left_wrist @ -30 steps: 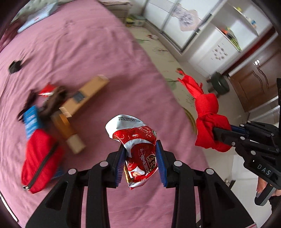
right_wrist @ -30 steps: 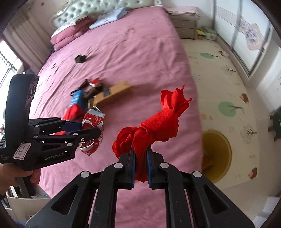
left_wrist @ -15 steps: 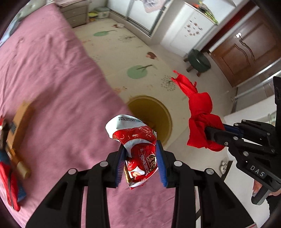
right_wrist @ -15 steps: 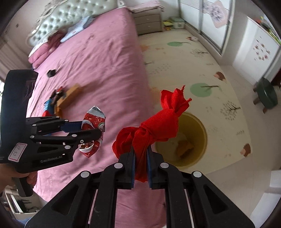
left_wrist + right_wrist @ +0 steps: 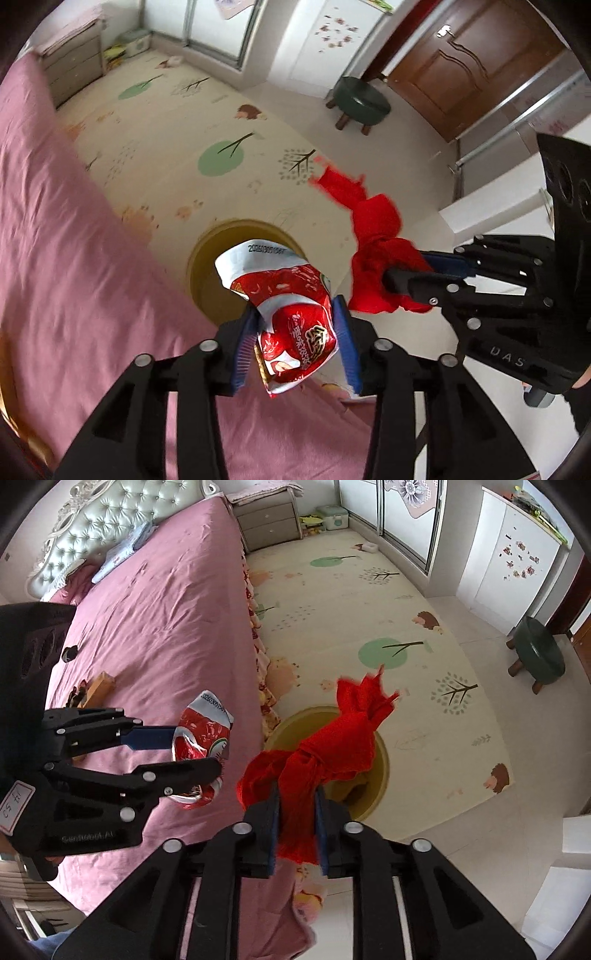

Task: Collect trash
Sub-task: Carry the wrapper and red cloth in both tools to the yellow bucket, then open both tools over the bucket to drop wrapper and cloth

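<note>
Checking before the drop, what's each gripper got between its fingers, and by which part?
Left gripper: snack bag, by its lower half. Right gripper: red cloth, by its bottom end. Both jaws are opening.

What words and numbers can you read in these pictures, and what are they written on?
"20260305158" with one blurred last character: printed along the top seal of the snack wrapper.
Big Chinese characters on the wrapper's front: too crumpled to read.
"DAS": raised on the body of the right gripper.
"GenRobot.AI", blurred: on the body of the left gripper.
Handwritten white sticker on the left gripper: unclear.
</note>
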